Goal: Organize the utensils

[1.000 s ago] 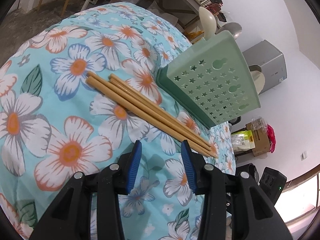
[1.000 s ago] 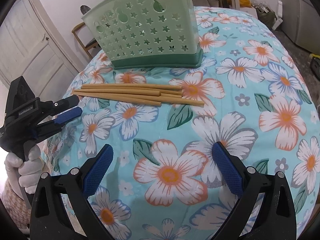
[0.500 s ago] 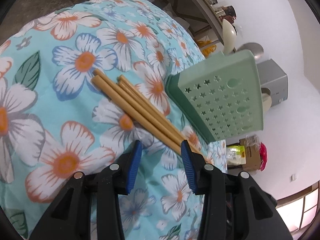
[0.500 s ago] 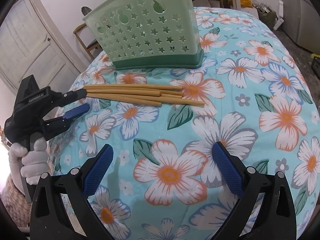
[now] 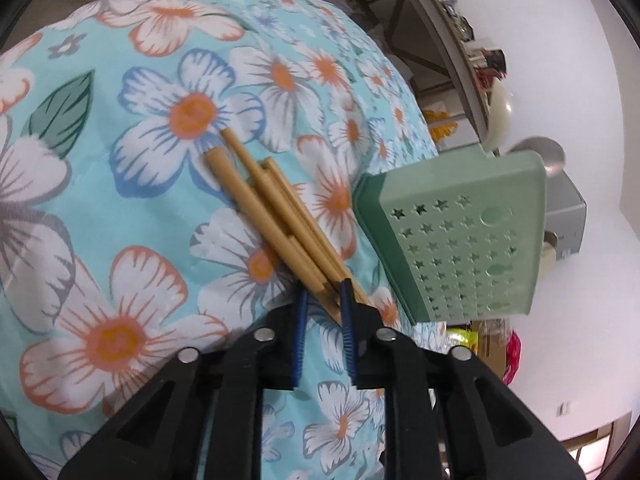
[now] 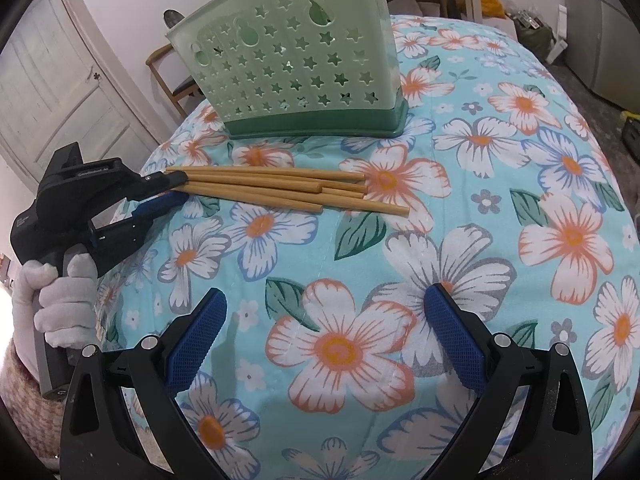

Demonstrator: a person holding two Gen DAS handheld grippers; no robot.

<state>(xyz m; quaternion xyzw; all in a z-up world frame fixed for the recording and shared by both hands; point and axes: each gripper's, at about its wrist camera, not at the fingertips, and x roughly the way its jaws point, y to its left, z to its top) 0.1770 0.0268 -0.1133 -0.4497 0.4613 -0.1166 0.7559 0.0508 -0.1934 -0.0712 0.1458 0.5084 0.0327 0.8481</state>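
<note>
Lying side by side on the flower-printed turquoise tablecloth (image 6: 500, 208) are four slender round wooden chopsticks (image 6: 280, 190), pale tan and smooth, their ends uneven. Just behind them stands one mint-green plastic utensil holder (image 6: 296, 68), its pale wall pierced with star-shaped holes, its base a darker green.

At the sticks' narrow ends, the left gripper (image 5: 325, 300) comes in low, held by a white-gloved hand (image 6: 60, 300). Its two black fingers with ribbed blue pads (image 5: 299, 328) stand close together around the tips of the bundle; whether they press the wood, I cannot tell.

Hovering above the cloth on the near side, well apart from the sticks, the right gripper (image 6: 326, 320) has its two blue-padded fingers spread wide with nothing between them.
</note>
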